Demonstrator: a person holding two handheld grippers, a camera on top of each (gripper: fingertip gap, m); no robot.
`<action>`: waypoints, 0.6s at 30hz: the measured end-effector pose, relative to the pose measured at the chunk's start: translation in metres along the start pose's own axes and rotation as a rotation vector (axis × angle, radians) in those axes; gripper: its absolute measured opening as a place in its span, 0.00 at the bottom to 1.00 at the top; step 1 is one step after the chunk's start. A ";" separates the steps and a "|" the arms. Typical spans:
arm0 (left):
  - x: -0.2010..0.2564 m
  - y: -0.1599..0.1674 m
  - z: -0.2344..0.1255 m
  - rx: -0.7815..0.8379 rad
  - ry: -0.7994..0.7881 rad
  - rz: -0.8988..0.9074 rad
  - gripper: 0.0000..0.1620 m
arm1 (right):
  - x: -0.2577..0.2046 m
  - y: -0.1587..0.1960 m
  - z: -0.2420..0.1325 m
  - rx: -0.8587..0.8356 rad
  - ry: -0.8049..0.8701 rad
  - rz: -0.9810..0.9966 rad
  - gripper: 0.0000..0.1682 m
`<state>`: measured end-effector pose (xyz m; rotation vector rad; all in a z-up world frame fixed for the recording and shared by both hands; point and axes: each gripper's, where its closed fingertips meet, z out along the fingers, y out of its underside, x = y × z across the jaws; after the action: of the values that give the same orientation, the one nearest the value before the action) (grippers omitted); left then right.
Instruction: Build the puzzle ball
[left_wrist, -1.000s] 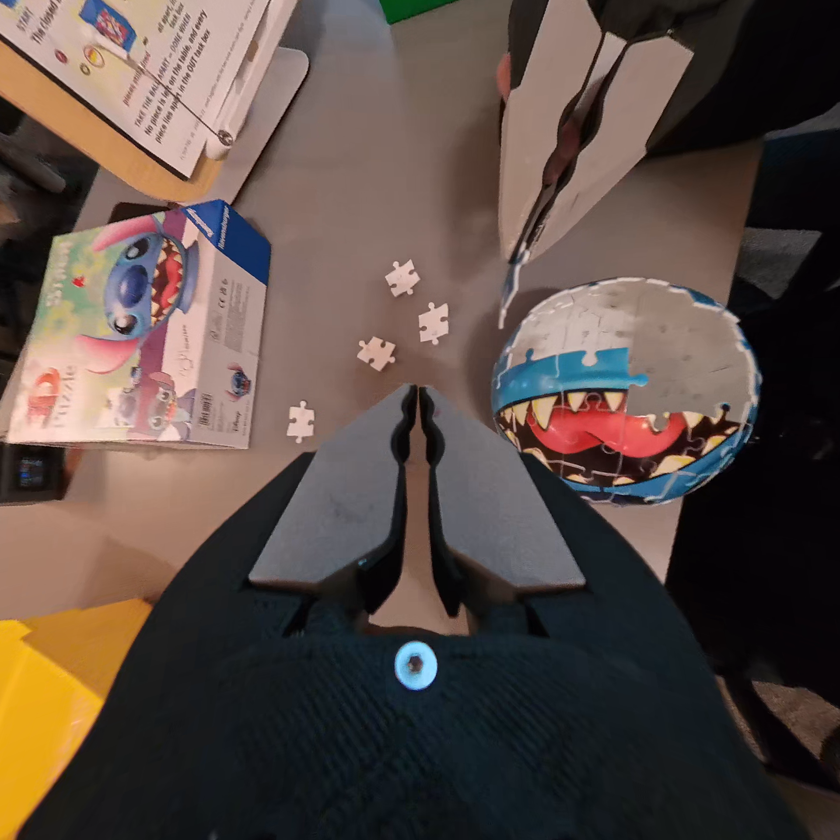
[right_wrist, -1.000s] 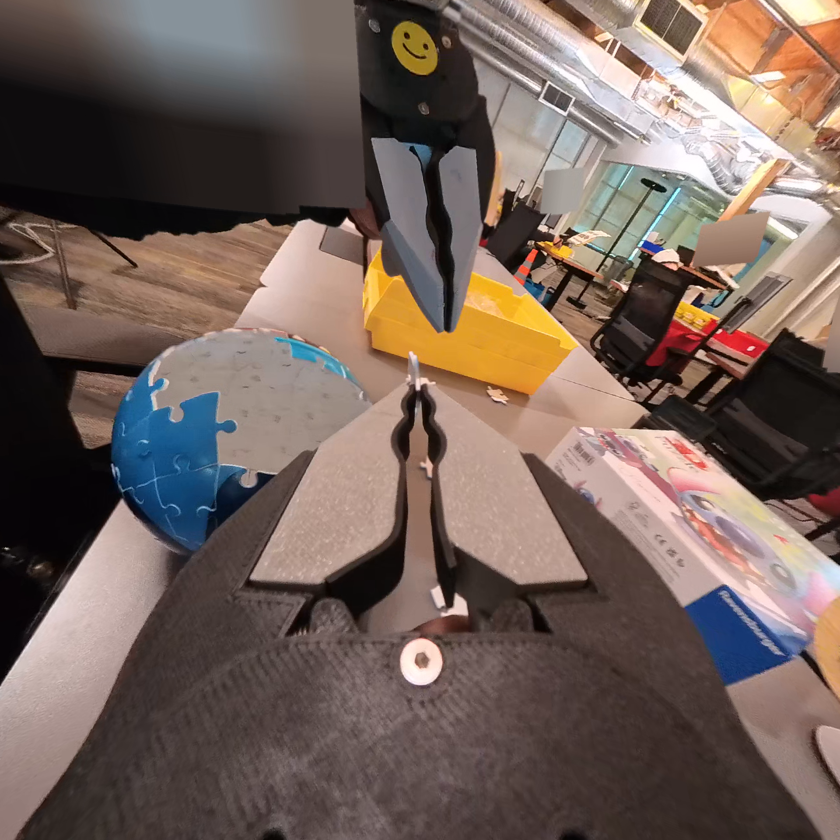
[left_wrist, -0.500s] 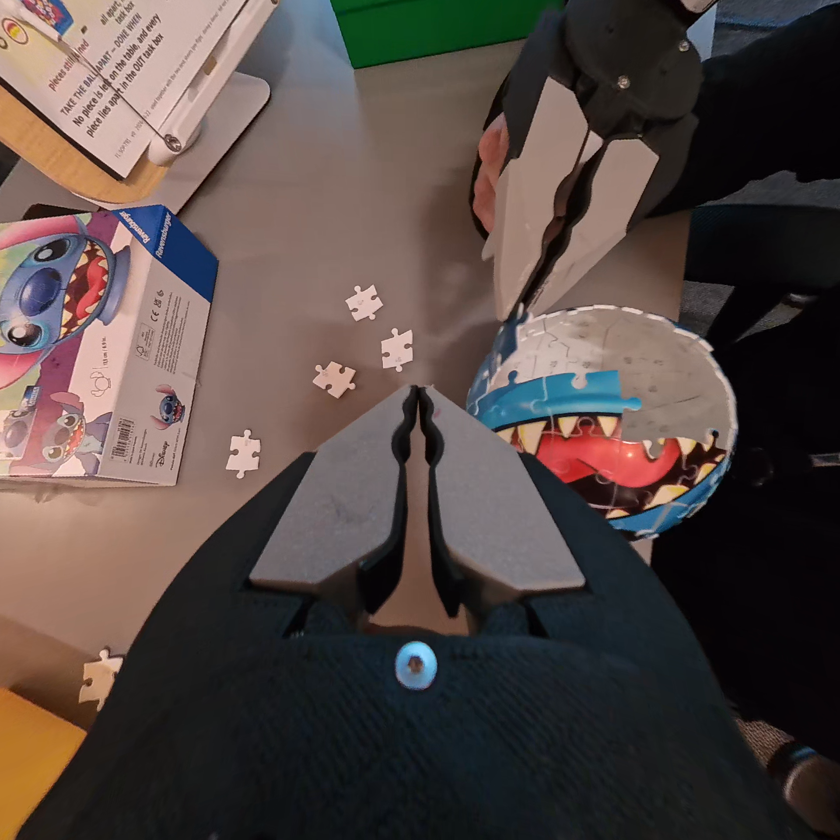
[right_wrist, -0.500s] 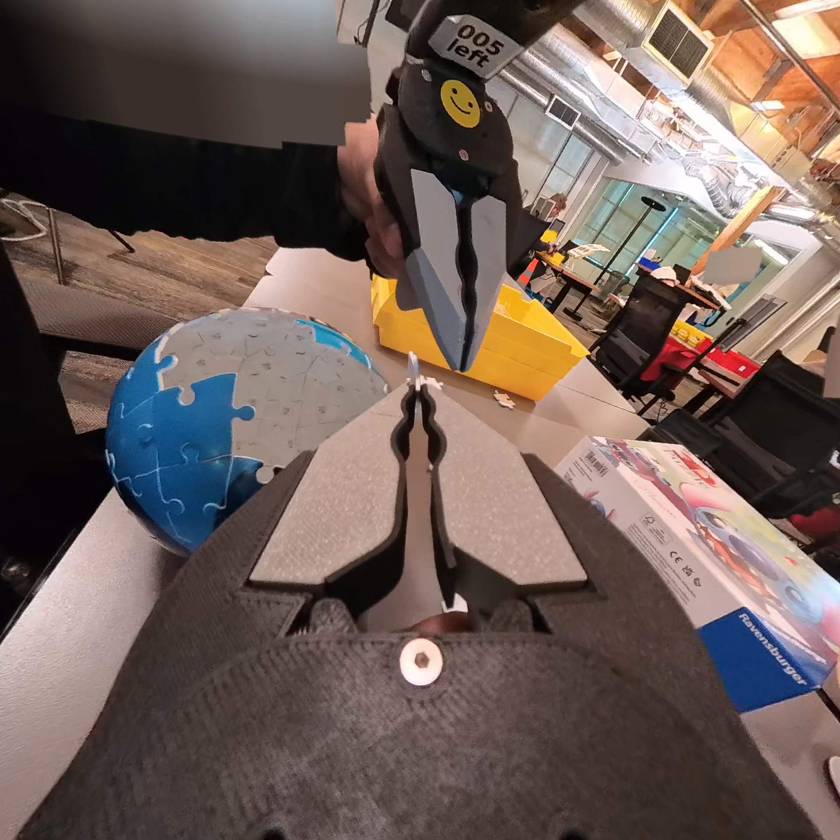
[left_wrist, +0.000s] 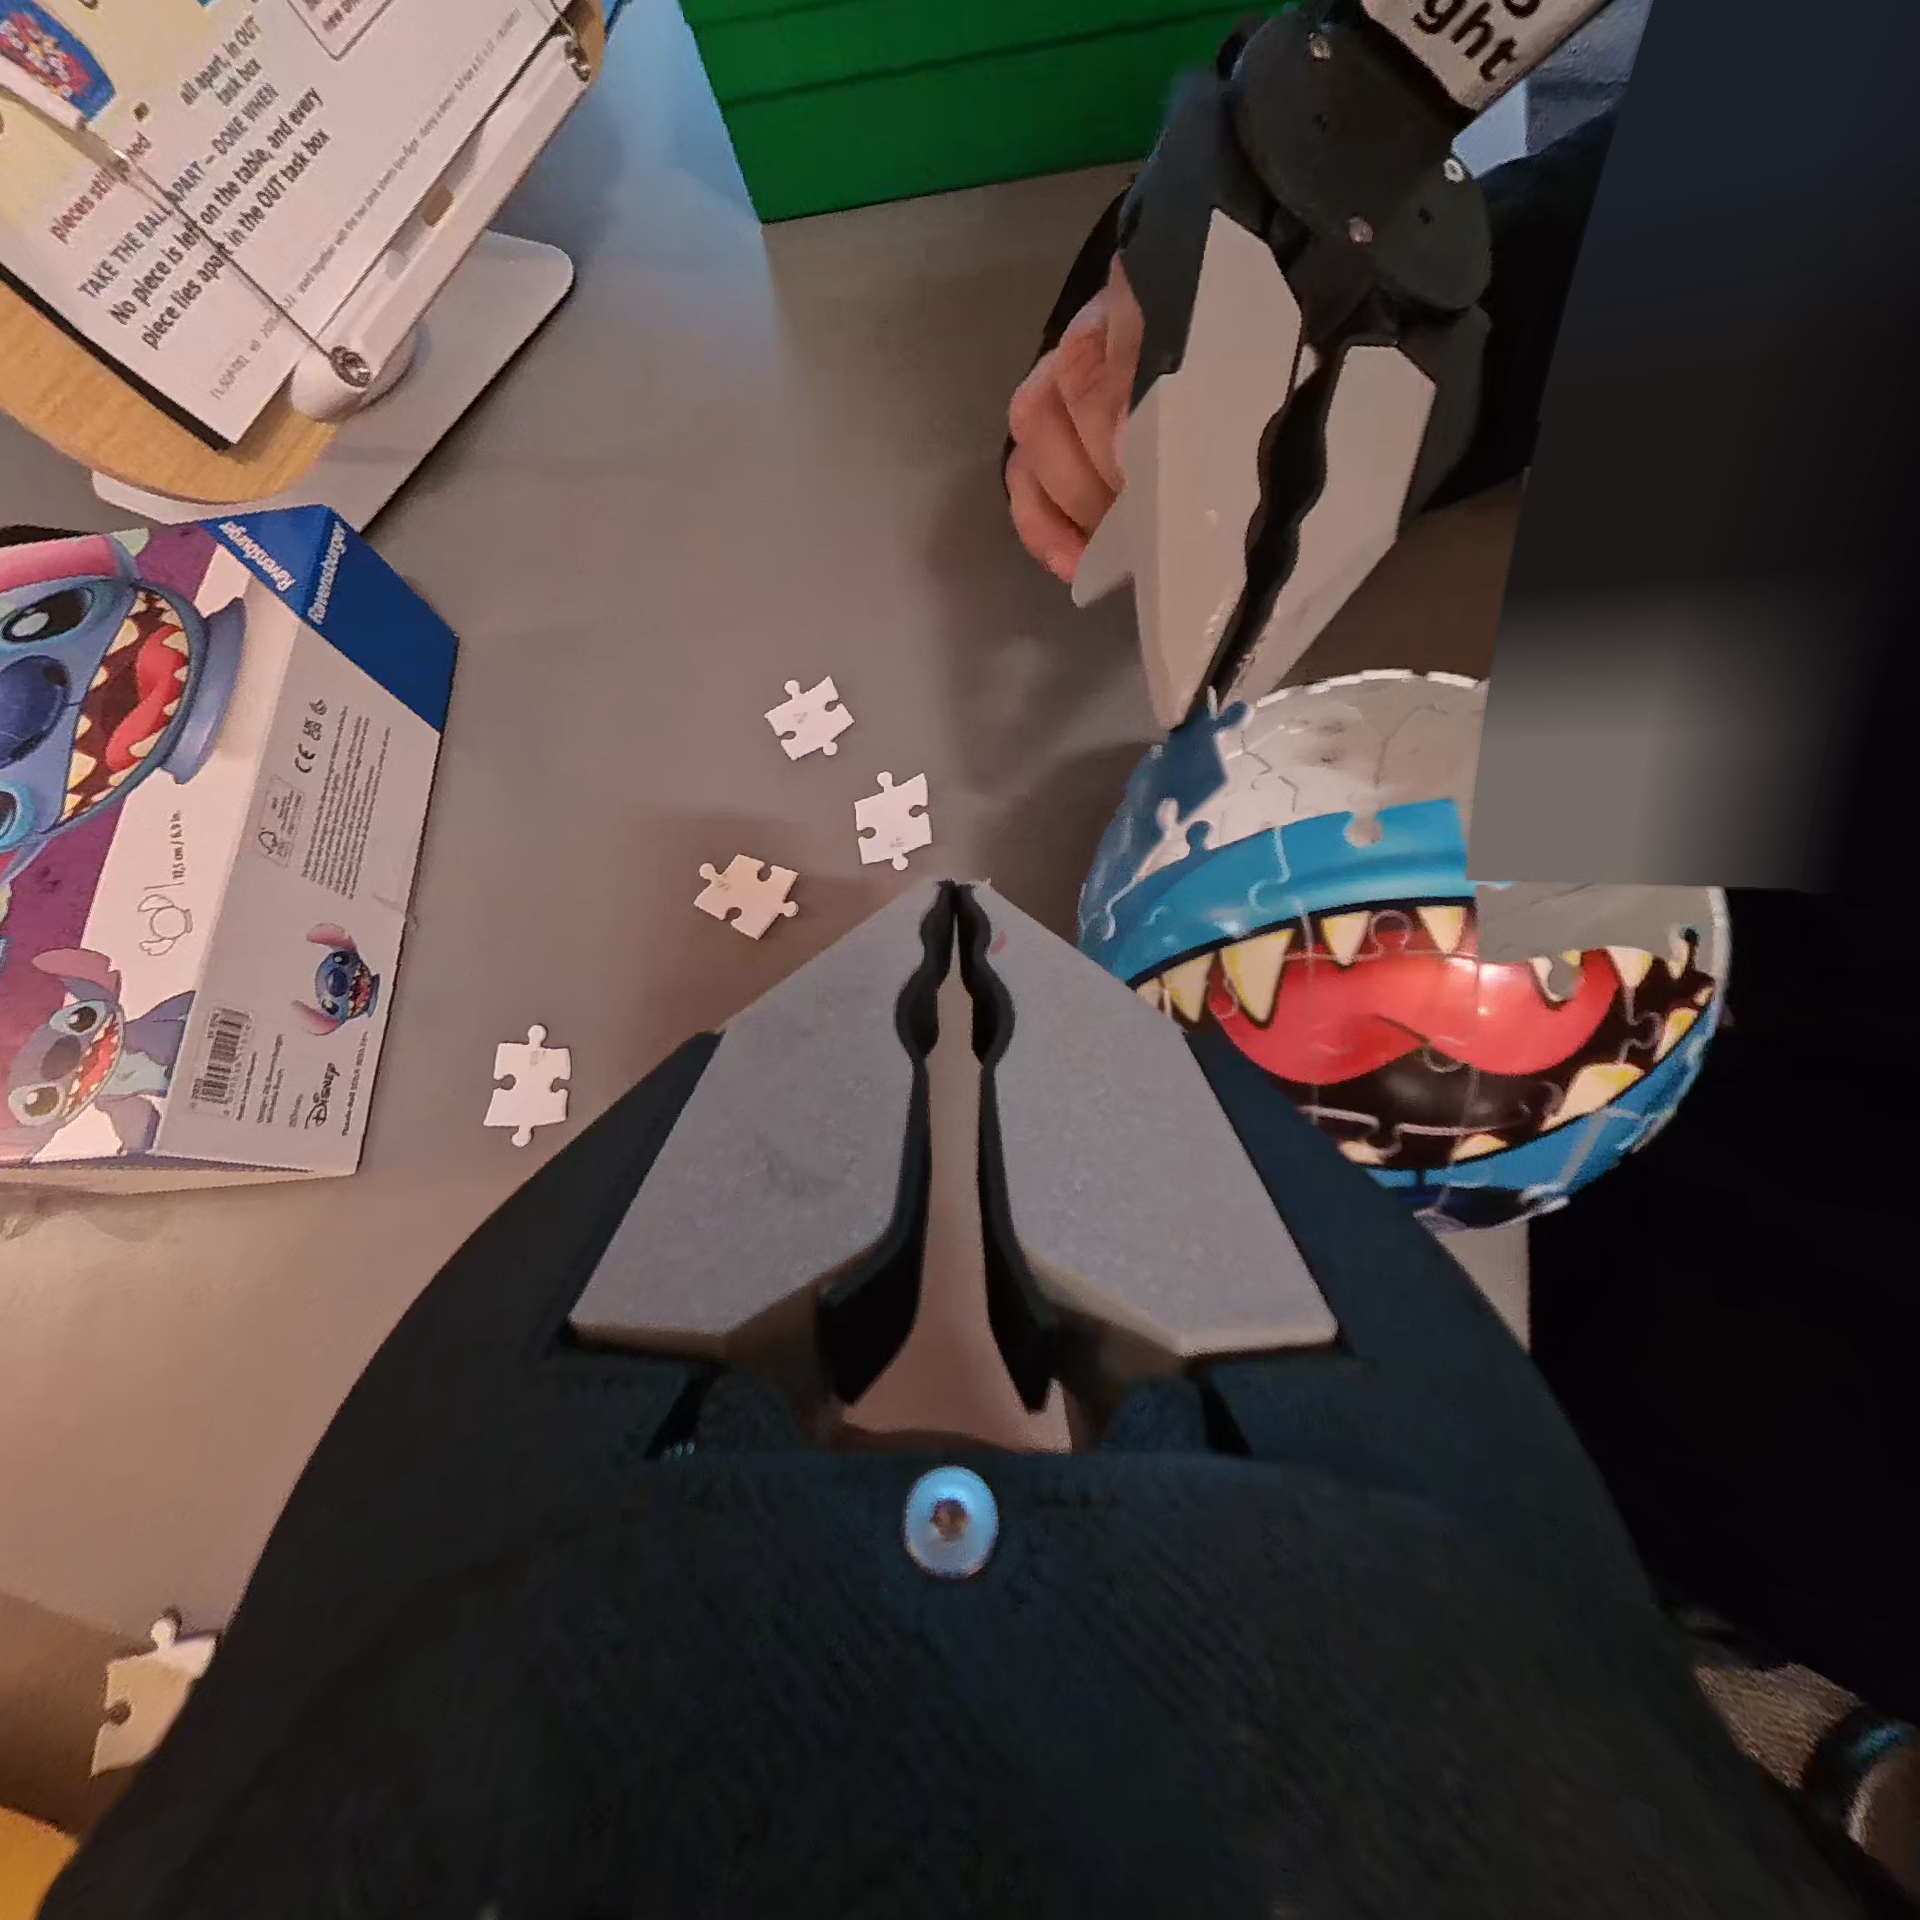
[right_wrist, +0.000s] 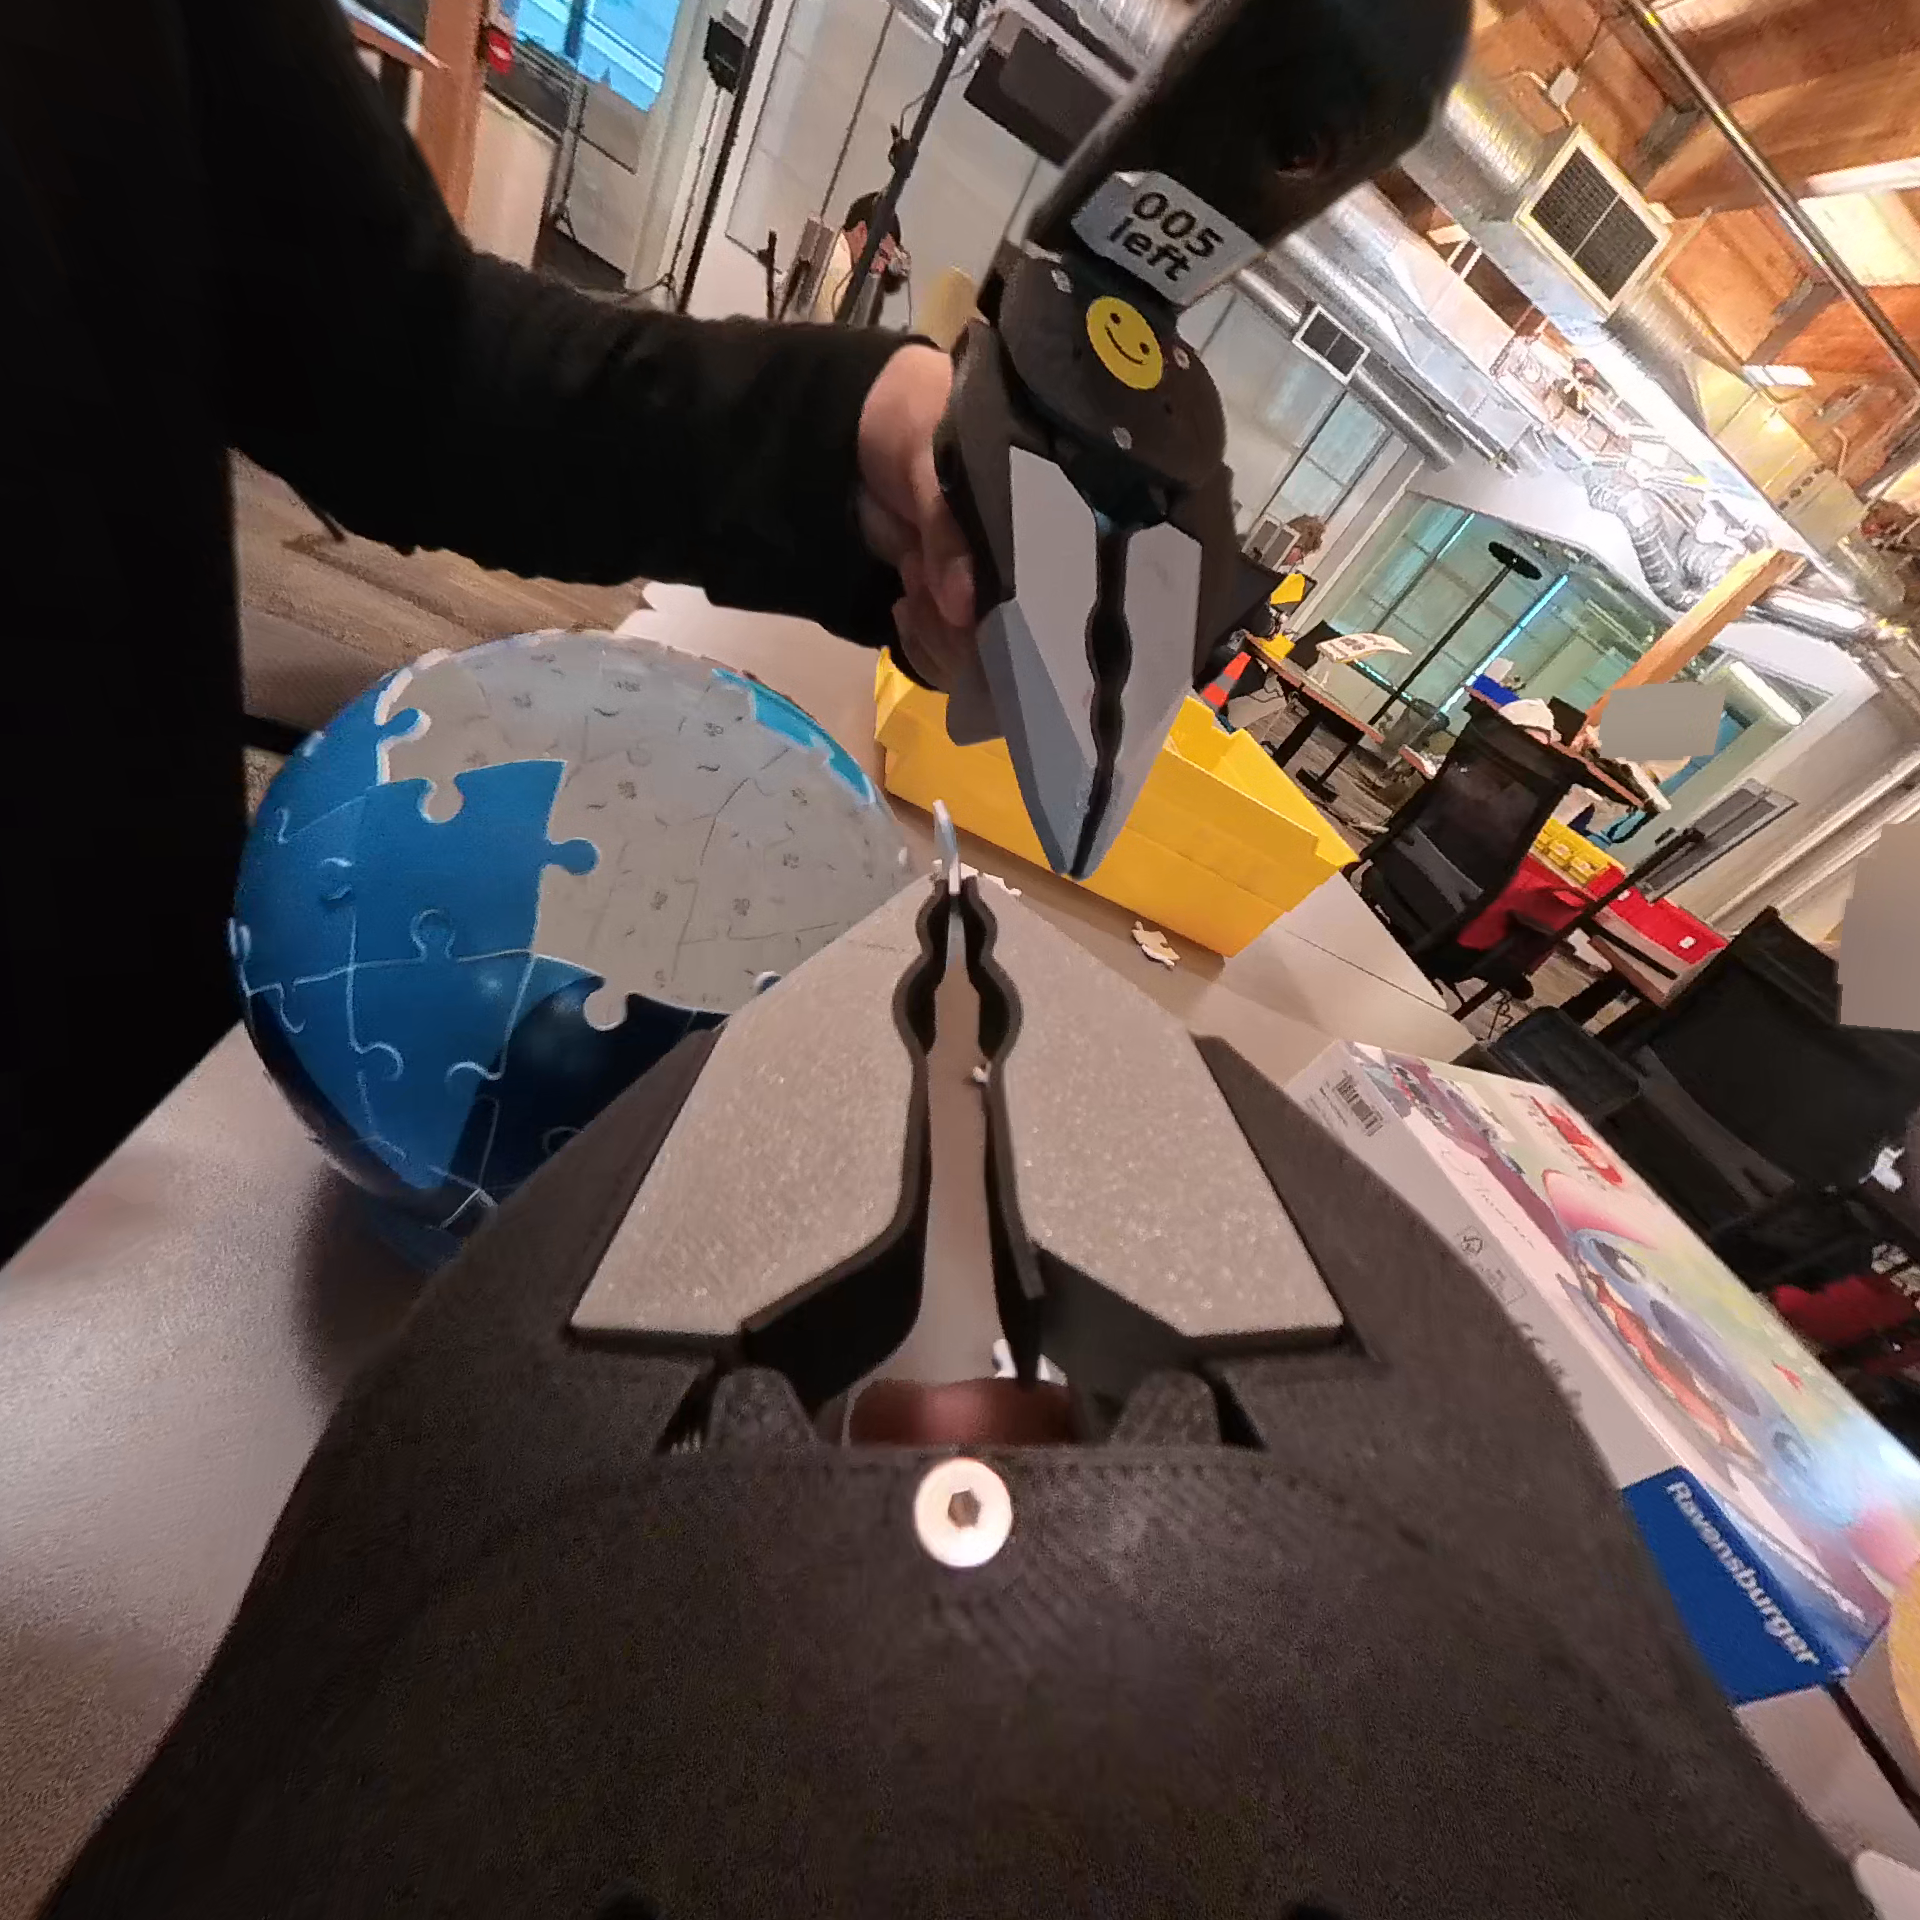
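Note:
The puzzle ball (left_wrist: 1403, 997) stands at the table's right edge, blue with a toothed red mouth. A large open gap shows its grey inner side (right_wrist: 675, 831). My right gripper (right_wrist: 956, 894) is shut on a thin puzzle piece (right_wrist: 943, 840) that sticks out past its tips. In the left wrist view the right gripper (left_wrist: 1210, 691) holds its tips against the ball's upper left rim. My left gripper (left_wrist: 956, 894) is shut with nothing seen between its fingers, hovering over the table left of the ball. Several white loose pieces (left_wrist: 891, 821) lie face down ahead of it.
The puzzle's box (left_wrist: 208, 831) lies at the left, also showing in the right wrist view (right_wrist: 1558, 1299). A green box (left_wrist: 935, 104) and a sheet on a stand (left_wrist: 260, 187) are at the back. A yellow bin (right_wrist: 1195, 831) sits behind the left gripper. My right fingertips sit around 5 centimetres from my left ones.
My right gripper has carried the piece down to the ball's upper rim. My left gripper has come lower and nearer over the loose pieces. Both stayed shut.

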<state>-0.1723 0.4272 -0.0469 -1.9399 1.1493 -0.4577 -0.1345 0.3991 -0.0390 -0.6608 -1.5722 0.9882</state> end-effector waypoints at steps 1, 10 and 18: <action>-0.001 0.001 0.001 0.001 0.008 0.008 0.00 | -0.001 0.000 0.000 -0.001 -0.003 -0.021 0.00; 0.006 -0.002 0.014 0.037 0.146 0.062 0.00 | -0.007 -0.002 0.001 -0.032 -0.024 -0.174 0.00; 0.020 -0.011 0.019 0.080 0.263 0.090 0.00 | -0.012 -0.001 0.000 -0.049 -0.041 -0.249 0.00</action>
<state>-0.1436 0.4219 -0.0512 -1.7879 1.3563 -0.7151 -0.1313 0.3892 -0.0444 -0.4667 -1.6736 0.7843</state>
